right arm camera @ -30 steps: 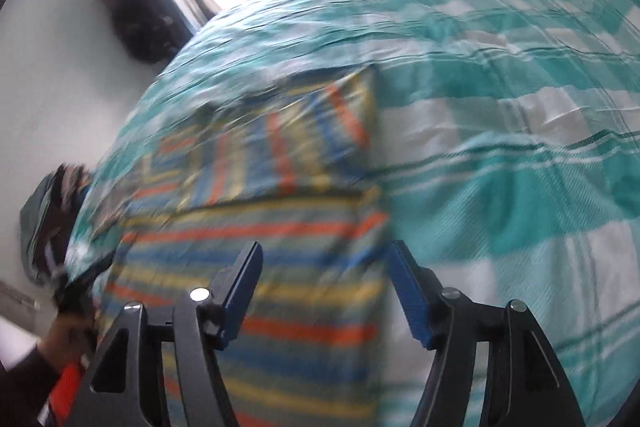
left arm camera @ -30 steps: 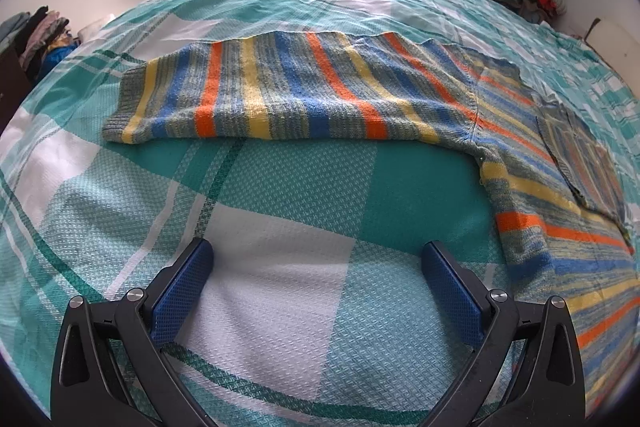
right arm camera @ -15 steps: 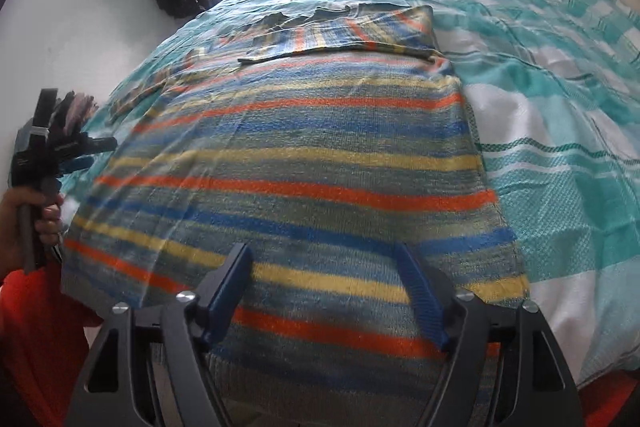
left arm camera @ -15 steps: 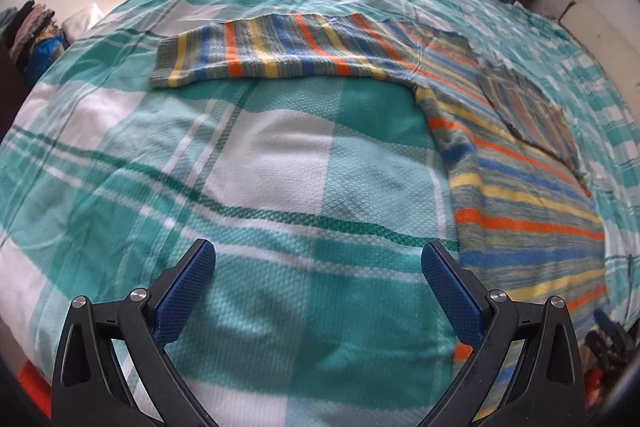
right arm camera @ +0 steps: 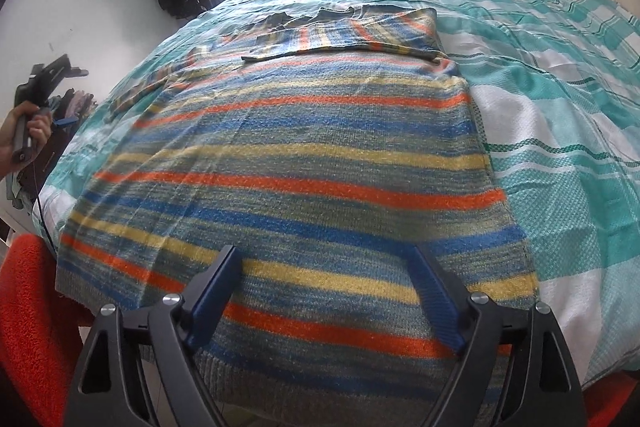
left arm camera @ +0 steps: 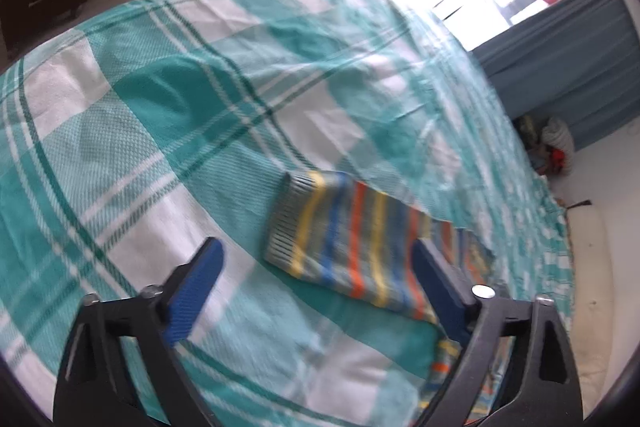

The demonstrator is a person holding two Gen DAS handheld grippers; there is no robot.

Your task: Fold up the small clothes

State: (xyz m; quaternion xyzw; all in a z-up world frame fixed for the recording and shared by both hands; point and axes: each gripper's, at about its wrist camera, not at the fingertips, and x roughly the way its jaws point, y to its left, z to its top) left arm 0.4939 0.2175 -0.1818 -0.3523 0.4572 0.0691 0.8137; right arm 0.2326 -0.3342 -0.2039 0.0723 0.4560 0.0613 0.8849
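Sweater (right arm camera: 288, 163): striped knit in blue, orange, yellow and grey-green; lies flat on the bed, its hem at the near edge, body running away from the right wrist camera.
Right sleeve (right arm camera: 352, 31): folded across the upper chest of the sweater, lying on top of it.
Left sleeve (left arm camera: 344, 239): stretched out sideways on the bedspread, ribbed cuff at its free end; blurred in the left wrist view.
Bedspread (right arm camera: 560, 107): teal and white check, covers the bed, lightly creased.
Right tool (right arm camera: 324, 297): fingers spread wide, nothing between them; hovers over the sweater's hem.
Left tool (left arm camera: 316, 293): fingers spread wide, nothing between them; poised above the left sleeve, cuff just beyond the fingertips; also seen at the left of the right wrist view (right arm camera: 44, 87), gripped by a hand (right arm camera: 22, 133).
Curtain (left arm camera: 568, 67): blue, beside the bright window.
Orange fabric (right arm camera: 28, 327): at the near left corner of the bed.
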